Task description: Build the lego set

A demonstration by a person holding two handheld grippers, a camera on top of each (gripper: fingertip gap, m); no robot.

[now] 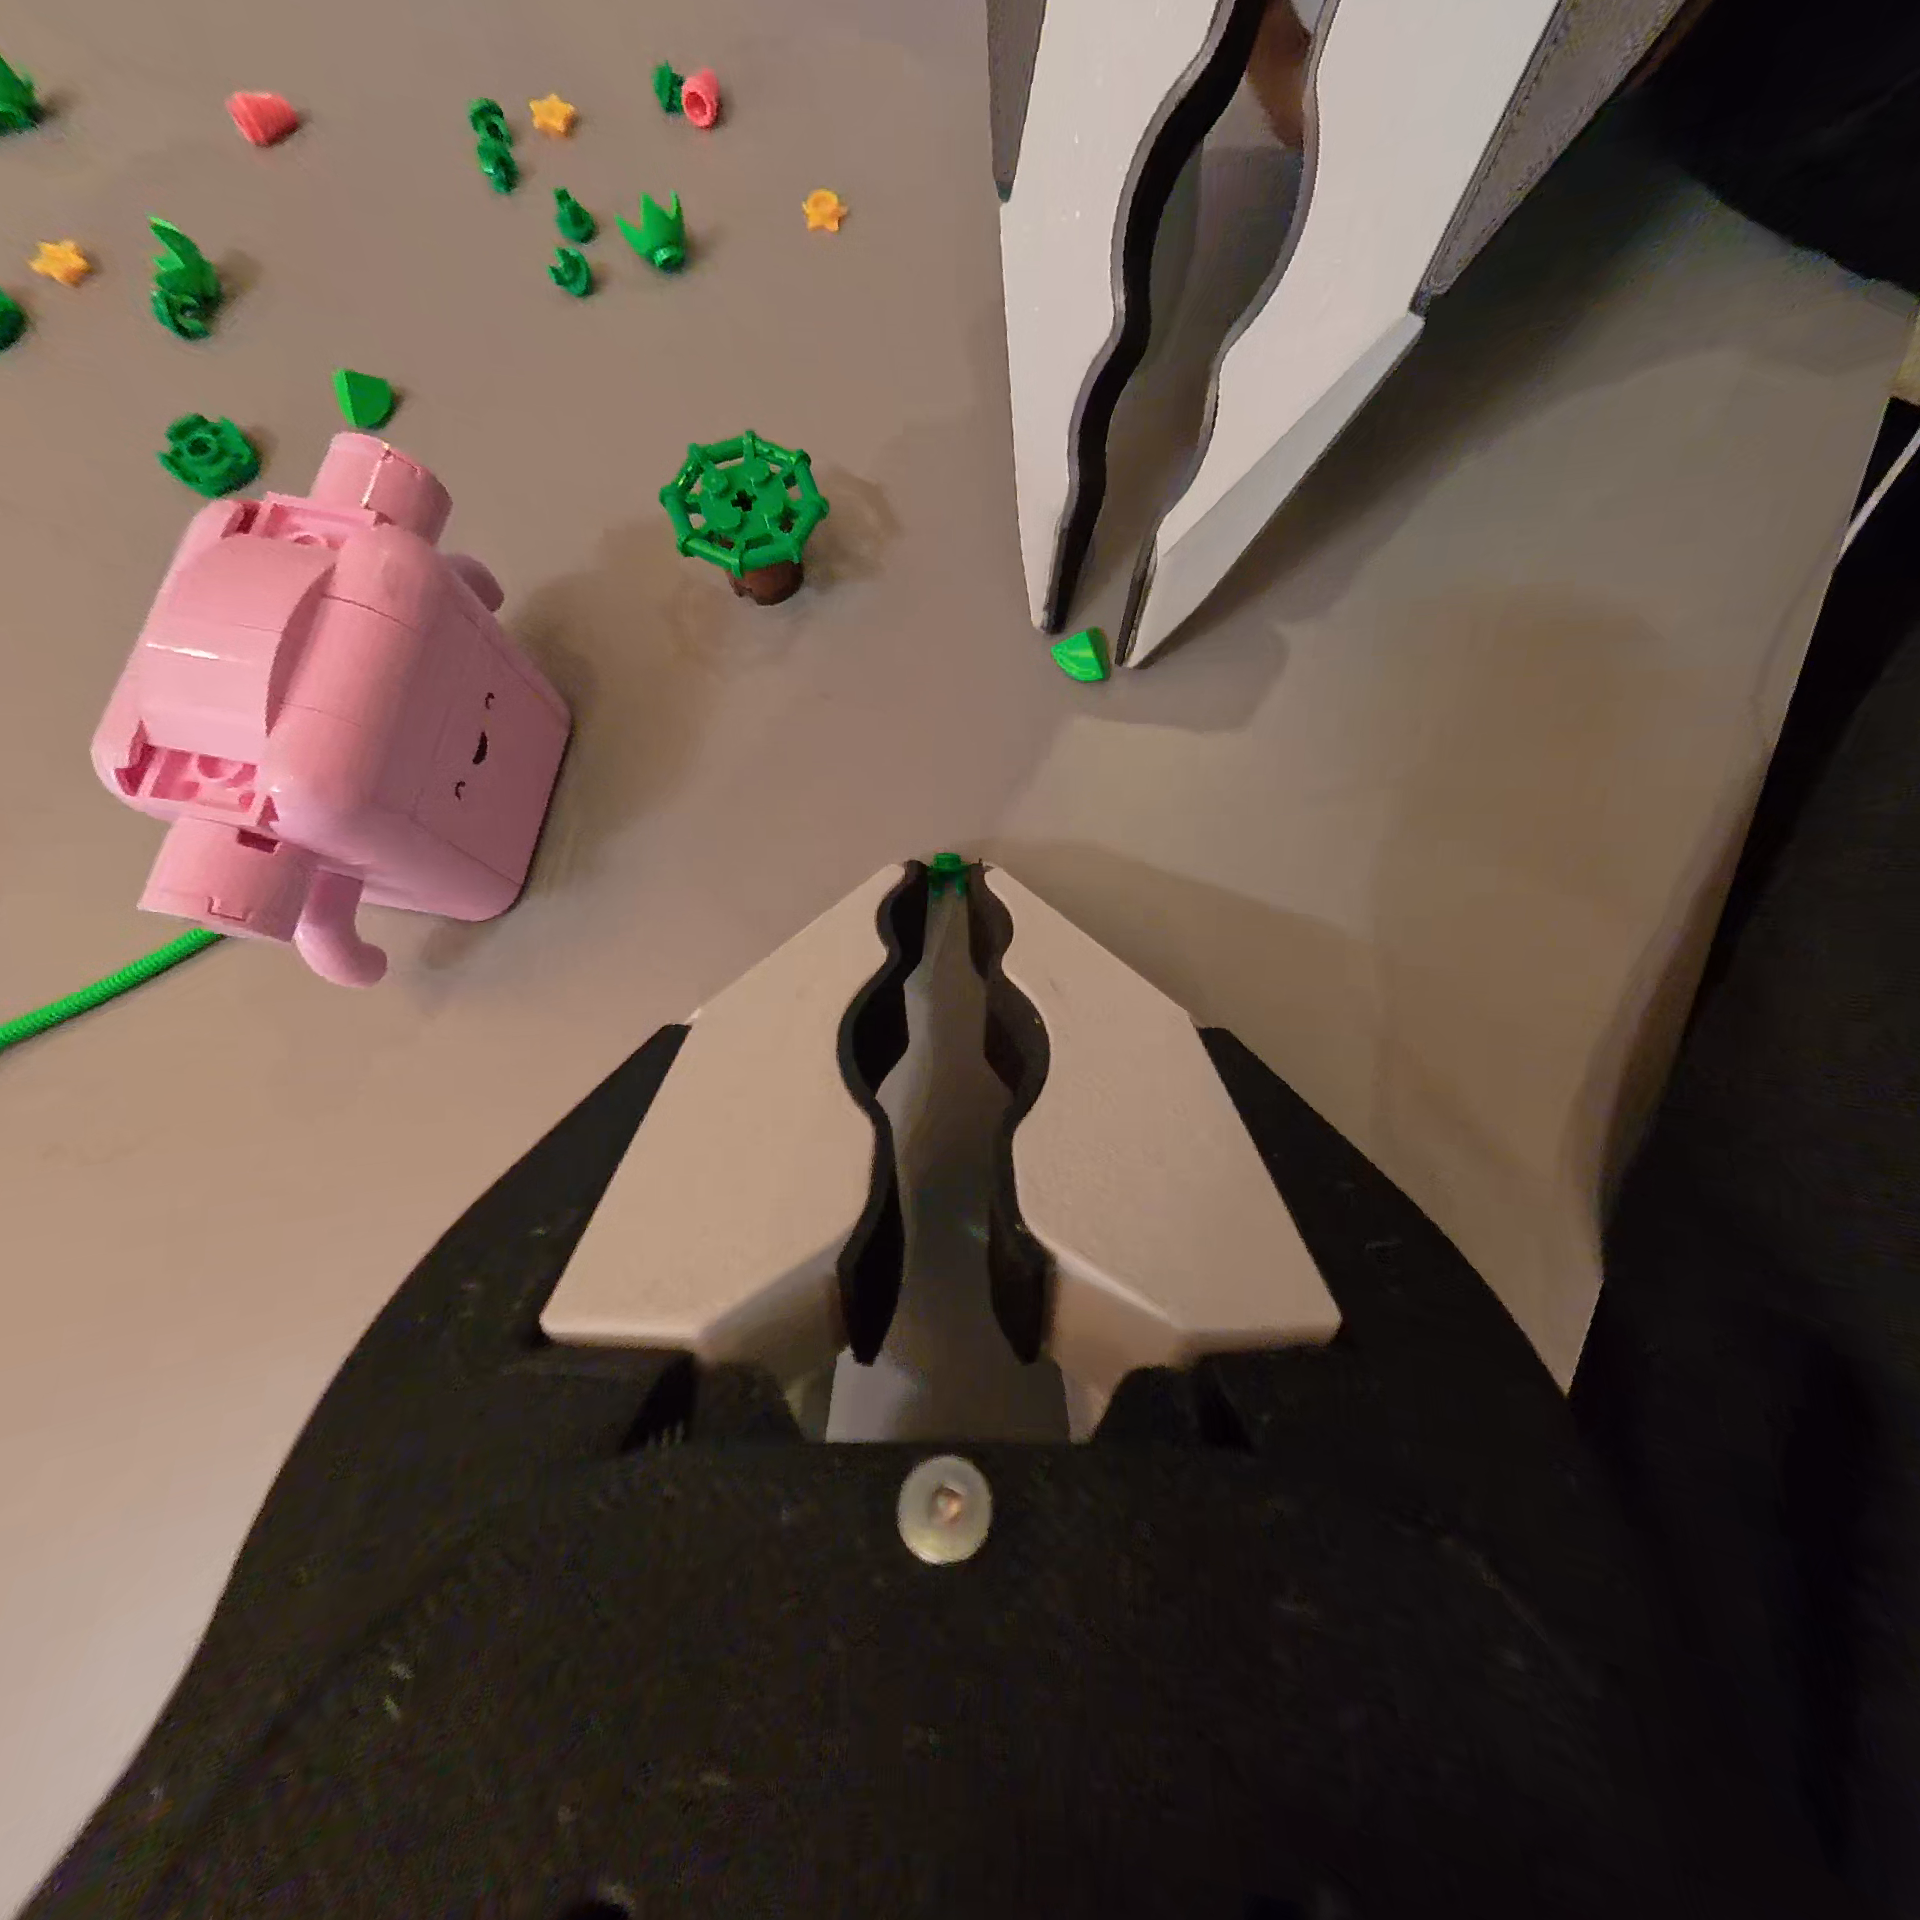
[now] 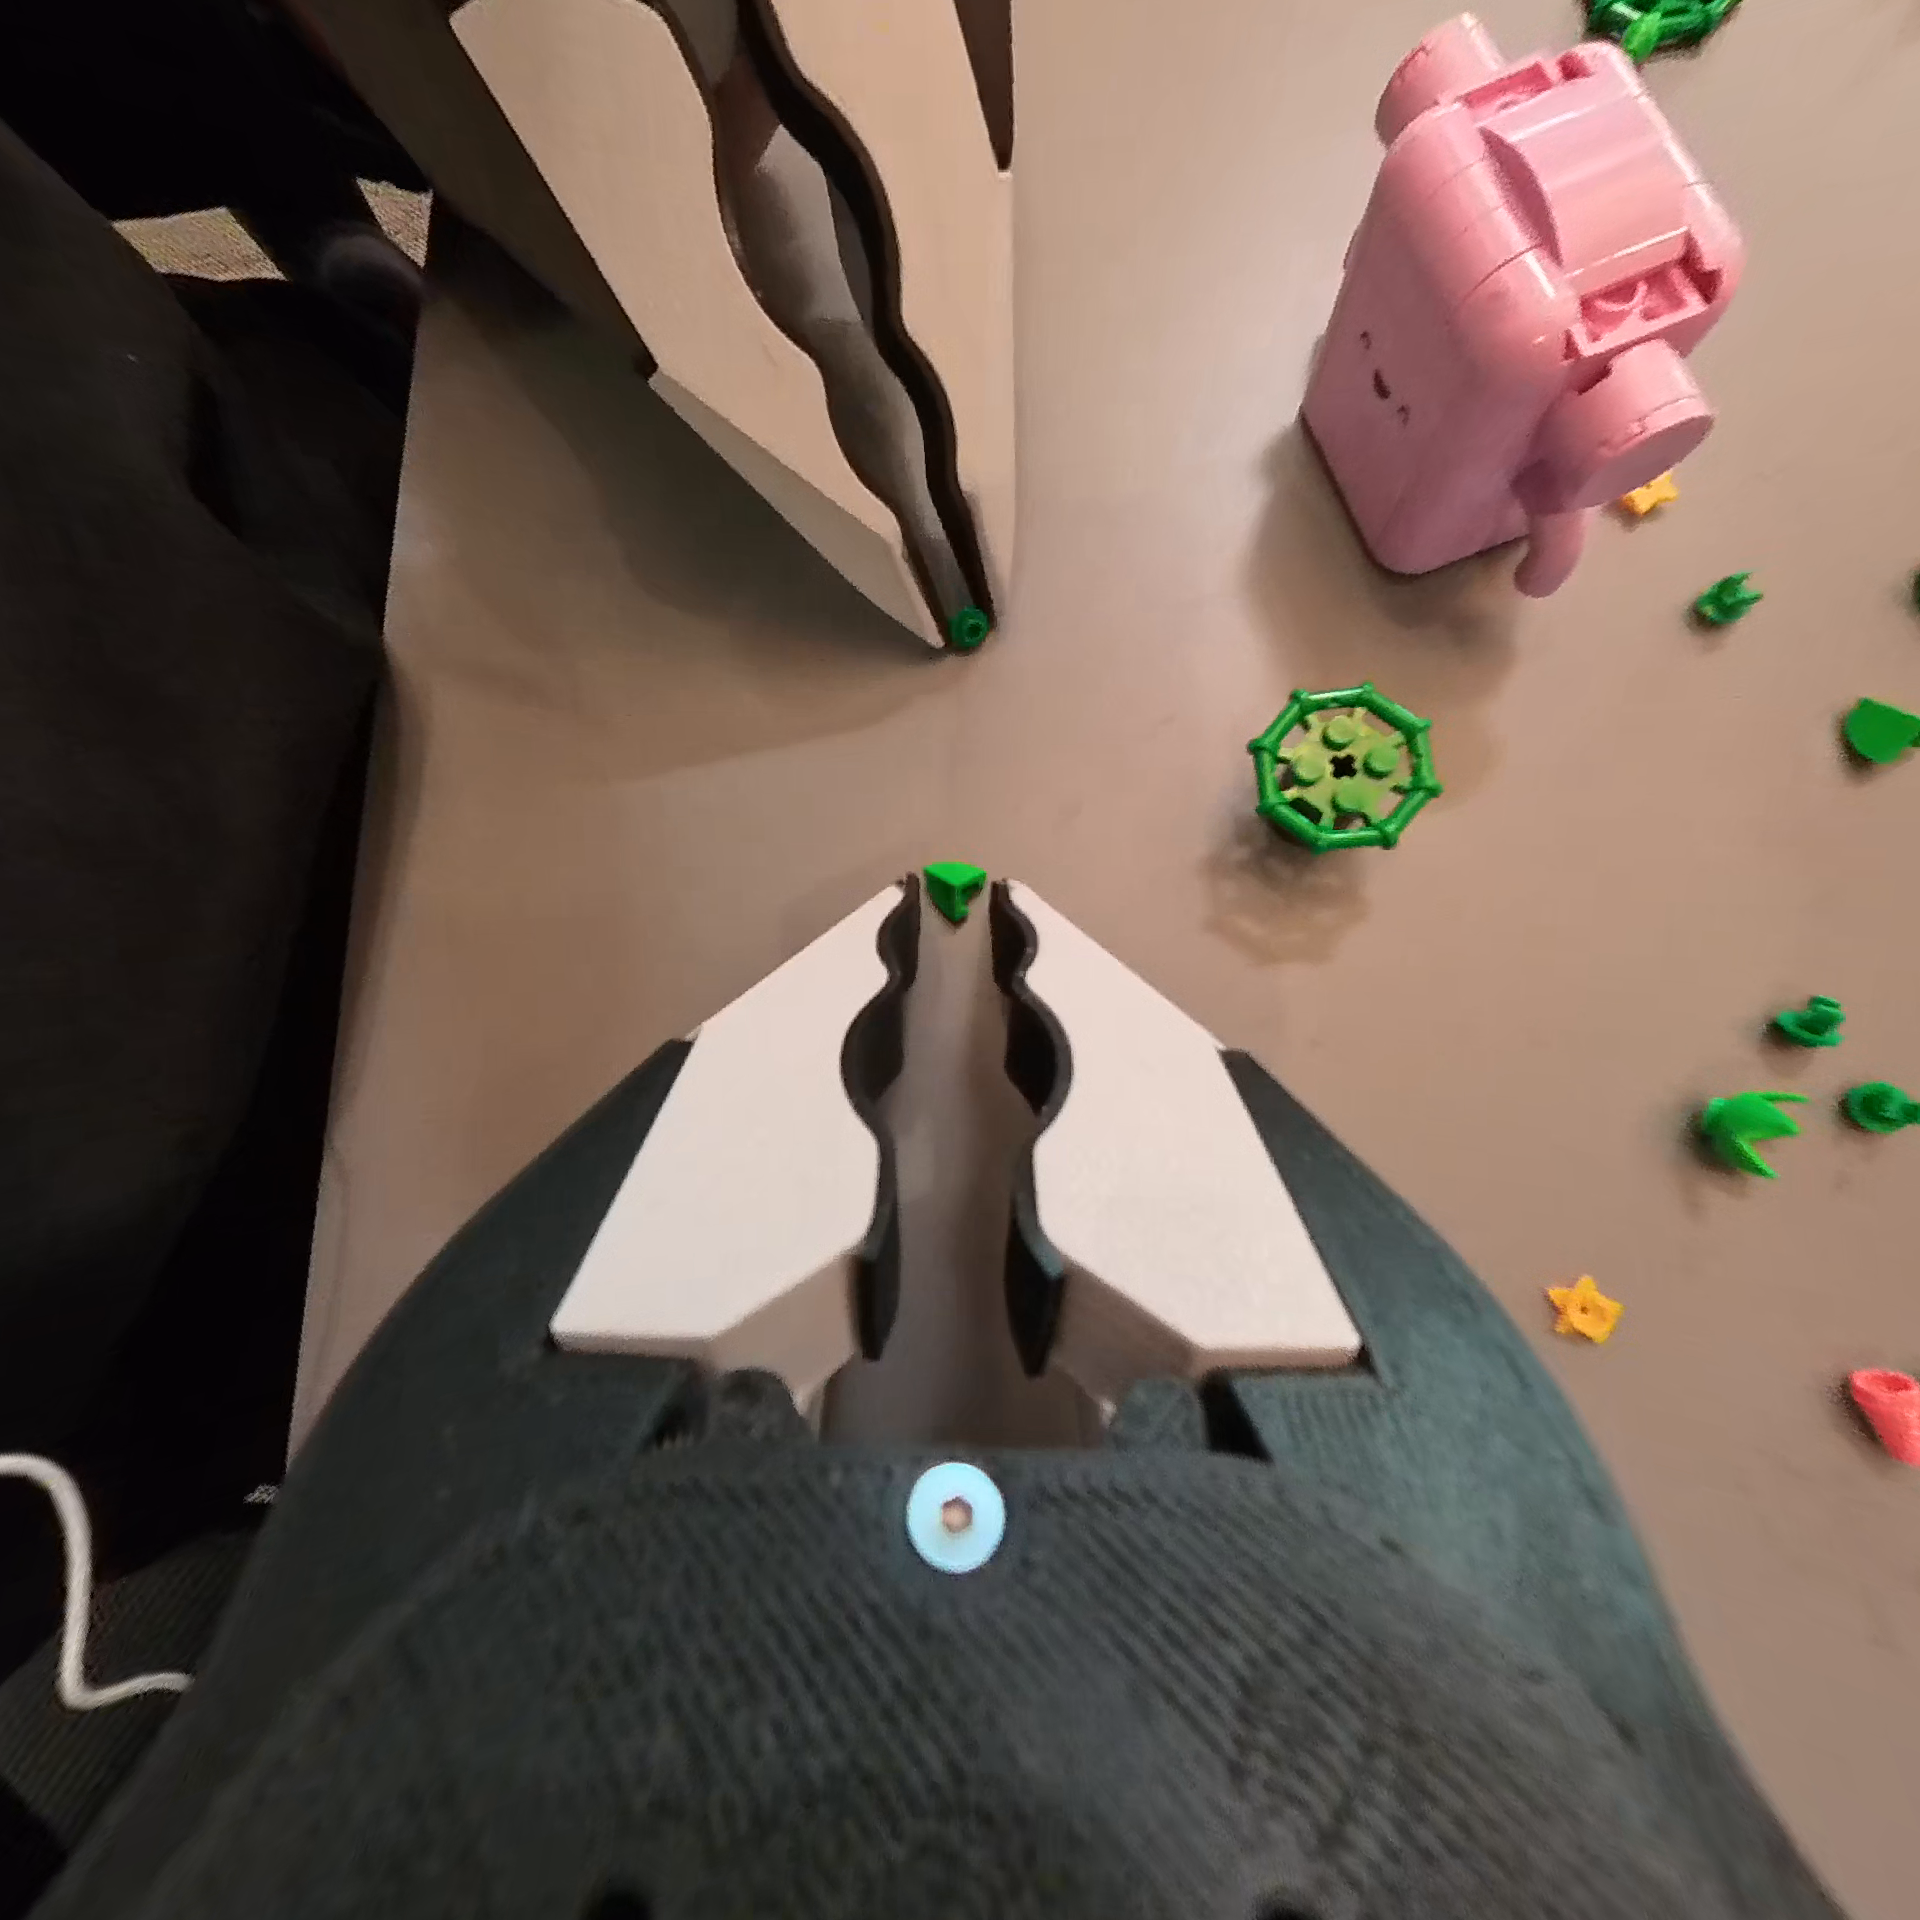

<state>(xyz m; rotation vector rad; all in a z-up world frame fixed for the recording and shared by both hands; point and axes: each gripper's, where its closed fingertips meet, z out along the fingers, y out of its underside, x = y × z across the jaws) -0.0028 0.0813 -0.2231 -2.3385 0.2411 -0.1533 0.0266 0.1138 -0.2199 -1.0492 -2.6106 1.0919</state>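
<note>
My left gripper [image 1: 945, 871] is shut on a tiny green round stud piece [image 1: 945, 867] at its tips, just above the grey table [image 1: 727, 1091]. It also shows at the top of the right wrist view [image 2: 966, 629]. My right gripper [image 2: 951, 888] is closed around a small green wedge-shaped leaf piece [image 2: 951, 890] at its tips. That gripper also shows in the left wrist view [image 1: 1086, 639], close ahead of the left one. A pink blocky figure [image 1: 322, 707] lies on its side at the left. A green web-shaped wheel on a brown stem [image 1: 743, 509] stands between it and the grippers.
Several loose green leaf pieces [image 1: 649, 234], yellow stars [image 1: 824, 210] and coral cones [image 1: 262, 114] lie scattered at the back left. A green cord [image 1: 104, 987] runs off the left edge. The table edge [image 1: 1662, 1039] is close on the right, with darkness beyond.
</note>
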